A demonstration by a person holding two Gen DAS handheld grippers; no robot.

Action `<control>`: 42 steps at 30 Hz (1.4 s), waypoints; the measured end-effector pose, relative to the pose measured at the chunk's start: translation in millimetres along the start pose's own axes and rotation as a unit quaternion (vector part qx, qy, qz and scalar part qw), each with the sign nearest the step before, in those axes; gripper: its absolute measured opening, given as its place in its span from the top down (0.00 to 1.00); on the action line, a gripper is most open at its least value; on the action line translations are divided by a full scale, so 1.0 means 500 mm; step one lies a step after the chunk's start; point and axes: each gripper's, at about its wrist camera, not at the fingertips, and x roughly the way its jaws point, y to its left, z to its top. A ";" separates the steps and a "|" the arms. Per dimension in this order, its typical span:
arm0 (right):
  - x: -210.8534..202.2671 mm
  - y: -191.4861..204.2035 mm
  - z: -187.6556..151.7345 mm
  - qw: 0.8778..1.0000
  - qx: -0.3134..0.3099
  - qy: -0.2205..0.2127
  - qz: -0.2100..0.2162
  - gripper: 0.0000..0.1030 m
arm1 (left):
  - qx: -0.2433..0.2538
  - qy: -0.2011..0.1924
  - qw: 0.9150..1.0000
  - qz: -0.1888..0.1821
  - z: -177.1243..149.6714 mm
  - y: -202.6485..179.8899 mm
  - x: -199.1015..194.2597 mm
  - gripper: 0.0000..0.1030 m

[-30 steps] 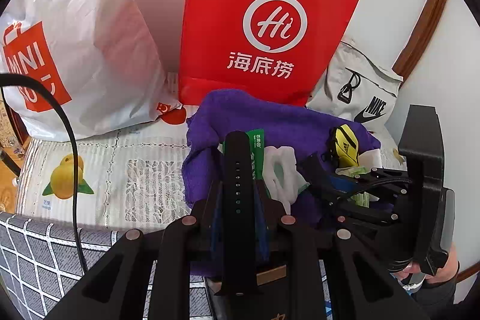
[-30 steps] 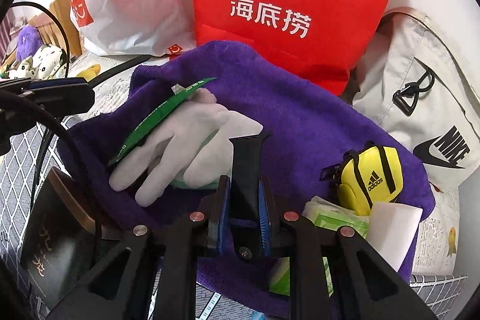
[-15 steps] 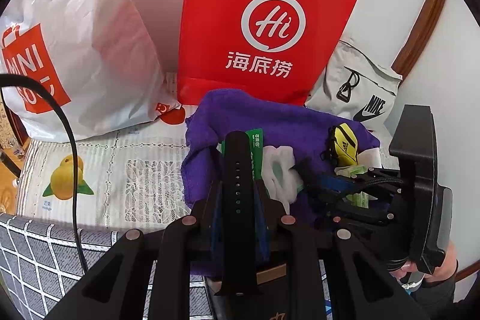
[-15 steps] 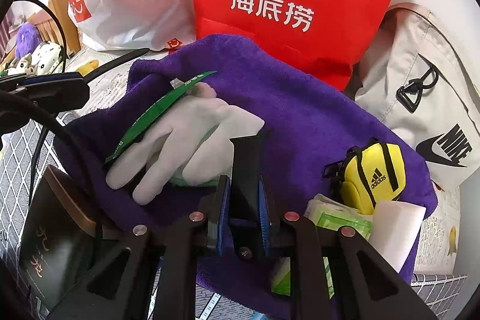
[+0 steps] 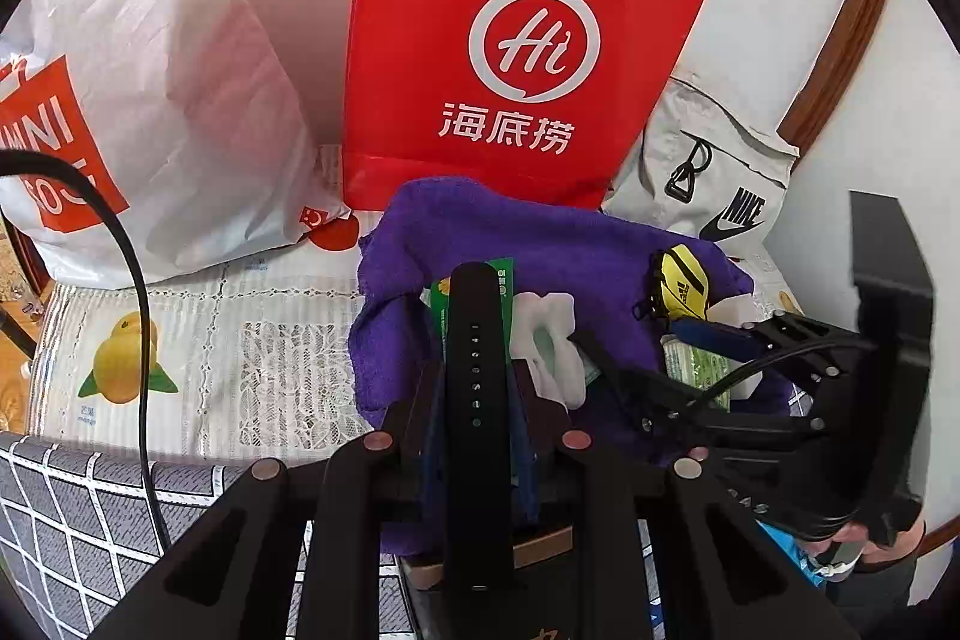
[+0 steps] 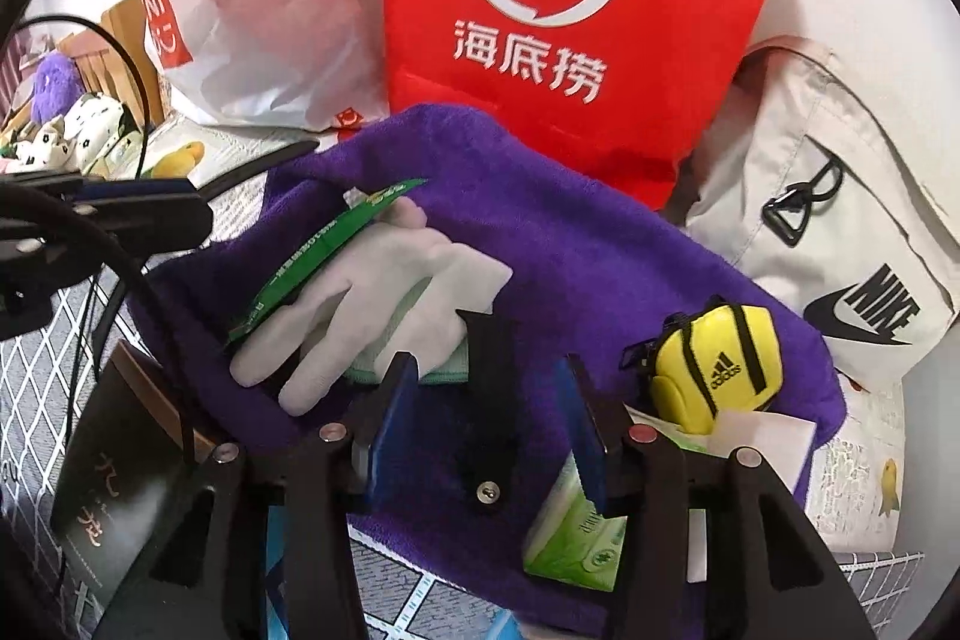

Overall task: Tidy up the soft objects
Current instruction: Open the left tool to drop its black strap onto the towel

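A purple towel (image 6: 588, 244) lies bunched on the bed, also in the left wrist view (image 5: 540, 232). On it rest white gloves (image 6: 384, 292), a green packet (image 6: 318, 256) and a small yellow Adidas pouch (image 6: 720, 364). My left gripper (image 5: 477, 340) is shut on a black strap (image 5: 477, 400) with holes. My right gripper (image 6: 486, 394) is open, its blue pads apart; a short black strap piece (image 6: 489, 388) lies between them over the towel.
A red Hi paper bag (image 5: 516, 40), a white Miniso bag (image 5: 150, 100) and a grey Nike bag (image 6: 840, 250) stand at the back. A green tissue pack (image 6: 576, 538) and a dark box (image 6: 120, 490) lie near. Plush toys (image 6: 54, 112) sit far left.
My right gripper has opened and let go of the short black strap piece, which it held shut before. The left gripper stays shut on its strap, nearly still.
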 end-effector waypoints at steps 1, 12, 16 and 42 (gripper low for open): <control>-0.006 -0.004 -0.001 1.000 0.003 -0.002 0.000 0.52 | 0.001 0.001 1.000 -0.001 0.001 -0.002 0.001 0.81; -0.079 -0.077 -0.017 0.998 0.054 -0.027 -0.007 0.52 | 0.029 0.026 0.999 -0.023 0.022 -0.053 0.044 0.81; -0.107 -0.084 -0.029 0.998 0.062 -0.031 -0.015 0.52 | 0.043 0.036 0.998 -0.024 0.030 -0.076 0.068 0.81; -0.141 -0.082 -0.058 0.997 0.059 -0.030 -0.047 0.52 | 0.023 0.062 0.998 -0.021 0.048 -0.082 0.100 0.44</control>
